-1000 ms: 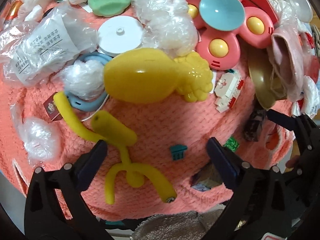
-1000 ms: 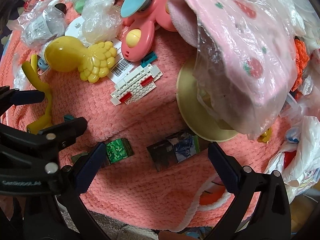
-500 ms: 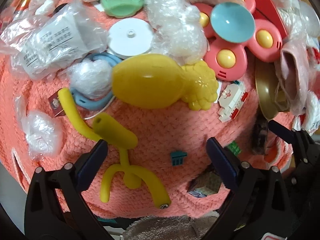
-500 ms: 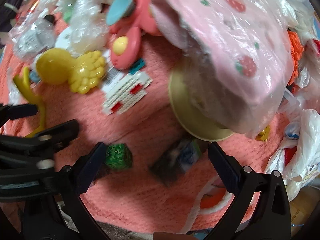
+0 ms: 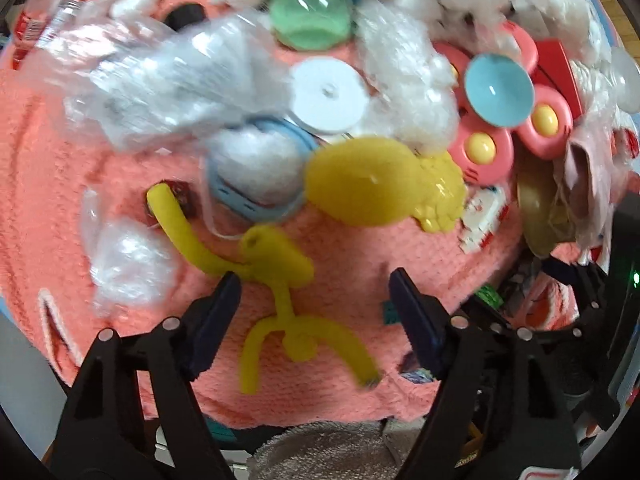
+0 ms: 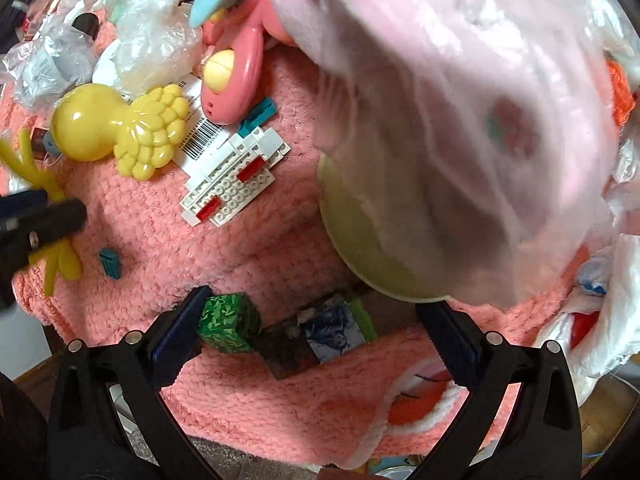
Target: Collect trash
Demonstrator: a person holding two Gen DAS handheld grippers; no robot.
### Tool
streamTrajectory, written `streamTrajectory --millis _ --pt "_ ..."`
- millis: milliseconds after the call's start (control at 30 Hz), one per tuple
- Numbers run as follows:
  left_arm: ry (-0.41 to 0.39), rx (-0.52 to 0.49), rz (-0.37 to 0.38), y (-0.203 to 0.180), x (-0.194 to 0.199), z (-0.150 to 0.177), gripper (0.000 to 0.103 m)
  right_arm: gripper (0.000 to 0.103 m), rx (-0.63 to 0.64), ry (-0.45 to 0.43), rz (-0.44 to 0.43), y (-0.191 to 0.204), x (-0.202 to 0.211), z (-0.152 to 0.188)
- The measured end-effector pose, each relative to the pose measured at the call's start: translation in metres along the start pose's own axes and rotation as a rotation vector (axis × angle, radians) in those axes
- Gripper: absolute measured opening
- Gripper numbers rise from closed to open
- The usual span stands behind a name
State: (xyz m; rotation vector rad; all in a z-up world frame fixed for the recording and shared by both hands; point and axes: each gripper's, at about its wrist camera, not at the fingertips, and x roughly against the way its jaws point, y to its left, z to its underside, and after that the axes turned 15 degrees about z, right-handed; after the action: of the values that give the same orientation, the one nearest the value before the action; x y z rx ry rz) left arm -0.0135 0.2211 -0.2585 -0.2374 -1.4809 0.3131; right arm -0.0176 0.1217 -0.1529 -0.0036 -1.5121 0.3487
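Pink blanket (image 6: 280, 240) is crowded; bare patches lie near its near edge. Left gripper (image 5: 316, 292) gapes around yellow toy (image 5: 288, 312); right gripper (image 6: 312, 320) gapes over blocks (image 6: 288, 332).

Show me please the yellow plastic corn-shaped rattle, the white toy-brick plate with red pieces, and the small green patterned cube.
yellow plastic corn-shaped rattle (image 6: 86, 126): right wrist view, round smooth bulb.
white toy-brick plate with red pieces (image 6: 234, 184): right wrist view, studded middle.
small green patterned cube (image 6: 228, 320): right wrist view, front face.

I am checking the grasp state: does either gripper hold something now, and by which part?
Nothing is held. The left gripper is open above the yellow stretchy figure; the right gripper is open around the printed blocks.
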Motion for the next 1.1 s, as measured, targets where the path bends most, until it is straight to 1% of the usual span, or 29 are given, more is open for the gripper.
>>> streamTrajectory --millis 67,133,233,300,433,500,567,667,733,767,867,1033,1100 --pt "-0.014 0.011 0.0 0.009 0.002 -0.007 0.073 0.099 -0.008 0.007 -0.015 -0.005 0.001 -0.003" --pt "0.006 0.037 0.023 0.017 -0.001 -0.012 0.074 0.099 -0.025 0.013 -0.026 -0.006 0.006 -0.002" --pt "0.0 0.038 -0.003 0.021 -0.003 -0.02 0.074 0.099 -0.063 0.015 -0.062 -0.019 0.012 -0.009" --pt "-0.012 0.052 -0.002 0.026 -0.002 -0.029 0.074 0.099 -0.082 0.009 -0.07 -0.027 0.016 -0.012" --pt "0.009 0.089 0.039 0.038 -0.002 -0.047 0.078 0.099 -0.107 -0.003 -0.08 -0.043 0.025 -0.015" --pt "0.0 0.068 0.026 0.033 -0.005 -0.052 0.079 0.099 -0.108 -0.023 -0.07 -0.047 0.03 -0.016" --pt "-0.012 0.01 -0.026 0.021 -0.009 -0.059 0.079 0.099 -0.109 -0.029 -0.049 -0.049 0.029 -0.021" --pt "0.01 0.001 0.01 0.012 -0.019 -0.075 0.079 0.099 -0.117 -0.016 -0.032 -0.053 0.021 -0.022" --pt "0.002 -0.014 -0.004 0.002 -0.025 -0.078 0.08 0.099 -0.123 -0.028 0.012 -0.063 0.016 -0.025" --pt "0.0 -0.026 -0.008 -0.002 -0.027 -0.081 0.081 0.099 -0.127 -0.022 0.018 -0.065 0.011 -0.027" --pt "-0.004 -0.04 -0.019 -0.014 -0.038 -0.089 0.083 0.099 -0.133 0.022 -0.012 -0.068 -0.007 -0.032" --pt "0.005 -0.042 -0.024 -0.027 -0.061 -0.106 0.095 0.1 -0.14 0.03 -0.023 -0.074 -0.014 -0.038" --pt "0.009 -0.04 -0.042 -0.029 -0.071 -0.115 0.095 0.1 -0.138 0.029 -0.027 -0.077 -0.016 -0.039"
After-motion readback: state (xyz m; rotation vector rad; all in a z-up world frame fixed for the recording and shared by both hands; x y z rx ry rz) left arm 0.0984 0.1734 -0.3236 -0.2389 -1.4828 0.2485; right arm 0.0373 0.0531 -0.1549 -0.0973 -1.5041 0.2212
